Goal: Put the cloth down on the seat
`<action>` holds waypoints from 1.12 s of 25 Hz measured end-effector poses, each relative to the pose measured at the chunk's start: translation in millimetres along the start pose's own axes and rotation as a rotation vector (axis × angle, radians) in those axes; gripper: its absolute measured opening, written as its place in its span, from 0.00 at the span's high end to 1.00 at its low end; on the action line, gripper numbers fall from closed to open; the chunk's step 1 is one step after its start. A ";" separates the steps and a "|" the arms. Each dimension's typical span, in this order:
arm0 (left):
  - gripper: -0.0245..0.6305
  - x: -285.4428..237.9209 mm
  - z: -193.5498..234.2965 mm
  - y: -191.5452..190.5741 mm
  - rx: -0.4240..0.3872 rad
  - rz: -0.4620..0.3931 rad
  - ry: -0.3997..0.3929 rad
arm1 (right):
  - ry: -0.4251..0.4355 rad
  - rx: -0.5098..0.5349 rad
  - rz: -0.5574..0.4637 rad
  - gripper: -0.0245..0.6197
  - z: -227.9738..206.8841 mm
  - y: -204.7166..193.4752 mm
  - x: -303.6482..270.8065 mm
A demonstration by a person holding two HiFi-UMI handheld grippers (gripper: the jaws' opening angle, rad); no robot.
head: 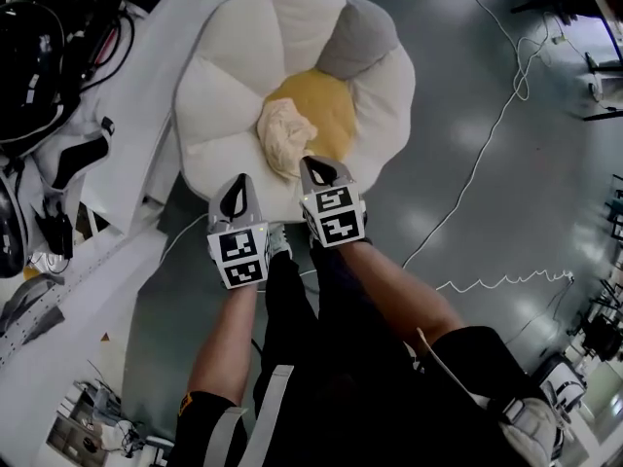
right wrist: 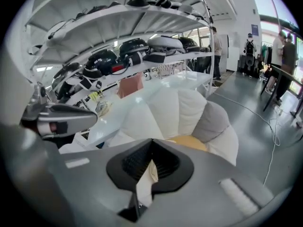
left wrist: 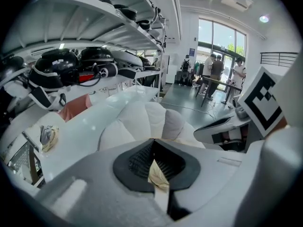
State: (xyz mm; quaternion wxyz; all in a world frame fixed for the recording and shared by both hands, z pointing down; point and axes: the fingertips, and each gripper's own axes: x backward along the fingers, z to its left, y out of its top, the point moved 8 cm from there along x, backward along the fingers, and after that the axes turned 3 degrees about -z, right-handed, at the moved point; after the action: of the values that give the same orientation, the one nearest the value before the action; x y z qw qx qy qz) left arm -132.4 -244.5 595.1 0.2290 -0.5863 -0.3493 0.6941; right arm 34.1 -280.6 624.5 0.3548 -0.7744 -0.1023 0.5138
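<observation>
The seat [head: 234, 56] is a flower-shaped cushion with white petals, one grey petal and a yellow centre [head: 336, 100]. A cream cloth [head: 284, 134] lies bunched on that centre. My right gripper [head: 311, 163] has its tip against the near end of the cloth. In the right gripper view its jaws [right wrist: 151, 141] are shut, with a cream fold of cloth [right wrist: 152, 171] pinched between the pads. My left gripper [head: 237, 181] sits over a white petal, slightly left of the cloth. Its jaws [left wrist: 152, 141] meet at the tips, and a cream sliver [left wrist: 158, 174] shows behind them.
A white bench [head: 117, 212] with helmets and dark gear [head: 39, 56] runs along the left. White cables [head: 487, 144] trail over the grey floor on the right. Shelves of helmets [right wrist: 118, 56] rise behind the seat. People stand at a far table [left wrist: 218, 74].
</observation>
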 end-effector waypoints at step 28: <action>0.96 181.4 -98.9 126.9 -0.019 -0.216 -0.040 | 0.164 0.095 -0.302 0.96 31.0 91.9 220.7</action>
State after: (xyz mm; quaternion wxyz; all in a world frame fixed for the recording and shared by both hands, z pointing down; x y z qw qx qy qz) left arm -62.0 -173.8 374.1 0.2899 -0.5335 -0.4215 0.6736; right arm 87.8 -218.3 397.9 0.4711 -0.7720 -0.1637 0.3940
